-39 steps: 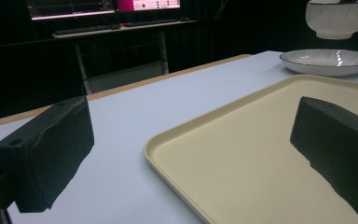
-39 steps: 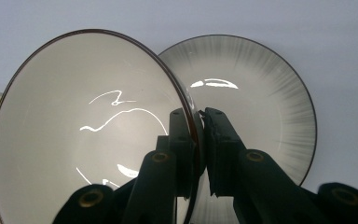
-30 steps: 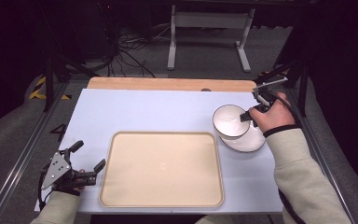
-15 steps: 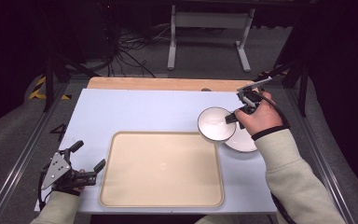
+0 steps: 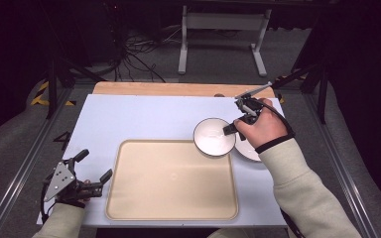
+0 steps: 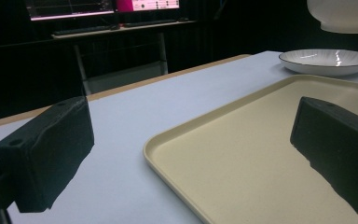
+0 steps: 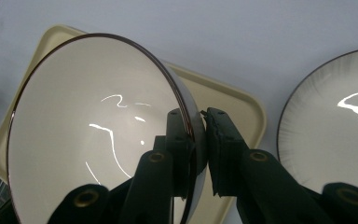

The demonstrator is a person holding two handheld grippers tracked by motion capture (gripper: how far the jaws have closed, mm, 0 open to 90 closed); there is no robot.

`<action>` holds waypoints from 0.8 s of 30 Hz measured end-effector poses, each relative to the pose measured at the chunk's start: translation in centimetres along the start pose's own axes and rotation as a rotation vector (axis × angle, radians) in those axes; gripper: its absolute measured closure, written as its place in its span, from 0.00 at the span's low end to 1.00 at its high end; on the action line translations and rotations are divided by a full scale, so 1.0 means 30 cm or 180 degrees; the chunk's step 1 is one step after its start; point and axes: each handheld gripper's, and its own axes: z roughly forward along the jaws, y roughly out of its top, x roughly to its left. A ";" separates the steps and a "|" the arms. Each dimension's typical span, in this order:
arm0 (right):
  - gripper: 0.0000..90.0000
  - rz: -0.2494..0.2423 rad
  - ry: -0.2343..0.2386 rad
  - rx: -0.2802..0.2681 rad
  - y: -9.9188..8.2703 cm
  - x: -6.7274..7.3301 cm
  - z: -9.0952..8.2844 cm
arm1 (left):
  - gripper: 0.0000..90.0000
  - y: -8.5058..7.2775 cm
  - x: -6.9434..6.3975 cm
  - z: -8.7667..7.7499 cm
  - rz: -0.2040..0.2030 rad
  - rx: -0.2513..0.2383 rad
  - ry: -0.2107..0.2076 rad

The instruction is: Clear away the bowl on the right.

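The right hand-held gripper (image 5: 230,130) was clamped on the rim of a white bowl (image 5: 213,137), one jaw inside the wall and the other outside, as the right gripper view showed (image 7: 196,135). The bowl (image 7: 93,135) had a thin dark edge and a glossy inside. In the high view it hung over the far right corner of a beige tray (image 5: 171,181), raised off the surface (image 5: 129,119); the left gripper view caught its underside (image 6: 342,16) at the top edge, clear above everything on the surface. Just beside the bowl, on the side away from the tray, a shallow white plate (image 5: 250,151) with fine radial lines rested on the surface, partly covered by the right hand (image 5: 260,129). The same plate appeared flat and bare in the left gripper view (image 6: 327,61) and at the right edge of the right gripper view (image 7: 335,126).

The left hand-held gripper (image 5: 92,166) lay low at the near left corner of the surface, just beside the tray's left rim. Its jaws stood wide apart with nothing between them; the tray's corner (image 6: 177,140) showed between them in the left gripper view. The tray was bare.
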 end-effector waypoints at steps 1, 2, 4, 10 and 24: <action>0.89 -0.0041 0.0026 0.0013 0.001 0.021 0.005 | 0.00 0.000 0.000 0.000 0.0000 0.0000 0.0001; 0.89 -0.0062 0.0039 0.0018 0.002 0.032 0.007 | 0.00 0.000 0.000 -0.001 0.0004 -0.0001 -0.0002; 0.89 -0.0097 0.0066 0.0033 0.005 0.049 0.012 | 0.00 0.000 0.000 -0.001 0.0000 0.0001 -0.0005; 0.88 -0.0188 0.0142 0.0052 0.011 0.103 0.028 | 0.00 0.000 0.000 0.000 0.0003 0.0001 -0.0006; 0.88 -0.0396 0.0368 0.0113 0.017 0.216 0.075 | 0.00 0.000 0.000 0.000 0.0002 -0.0003 -0.0007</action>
